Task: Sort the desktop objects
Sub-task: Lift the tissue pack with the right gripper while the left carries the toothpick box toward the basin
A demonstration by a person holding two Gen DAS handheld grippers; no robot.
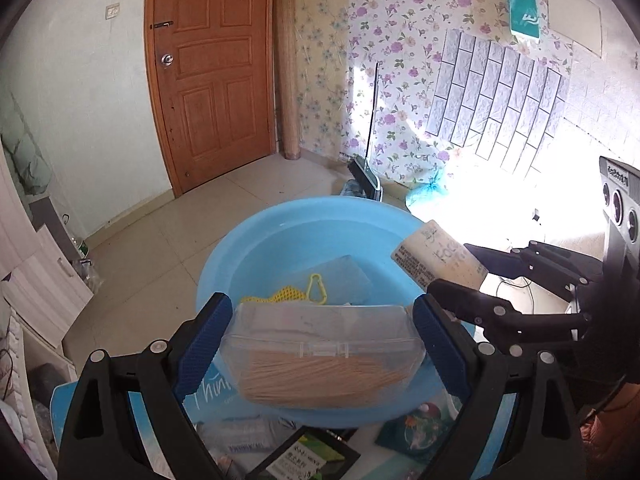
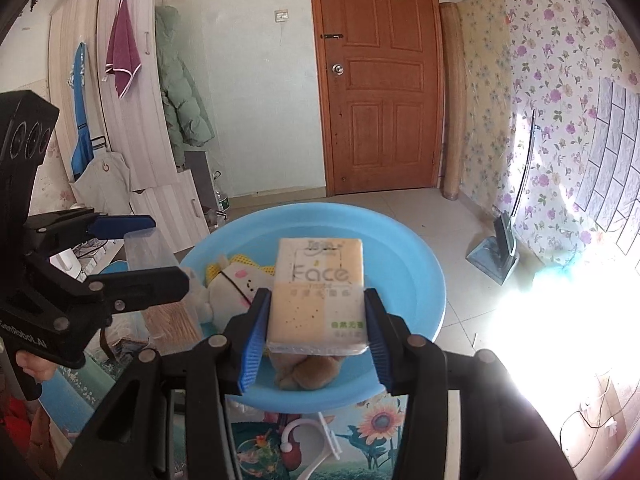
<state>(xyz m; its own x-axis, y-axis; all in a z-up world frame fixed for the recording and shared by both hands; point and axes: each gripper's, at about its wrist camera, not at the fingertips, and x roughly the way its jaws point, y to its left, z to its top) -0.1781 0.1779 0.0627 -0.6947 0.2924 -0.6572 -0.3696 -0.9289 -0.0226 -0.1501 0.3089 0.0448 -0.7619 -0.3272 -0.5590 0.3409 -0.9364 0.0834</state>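
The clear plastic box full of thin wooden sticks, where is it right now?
The clear plastic box of wooden sticks is clamped in the left gripper, held above the near rim of the round light-blue plastic basin.

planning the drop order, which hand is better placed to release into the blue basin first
Right, probably. Its gripper holds the tissue pack out over the blue basin interior. The left gripper holds the clear toothpick box nearer the basin's front rim.
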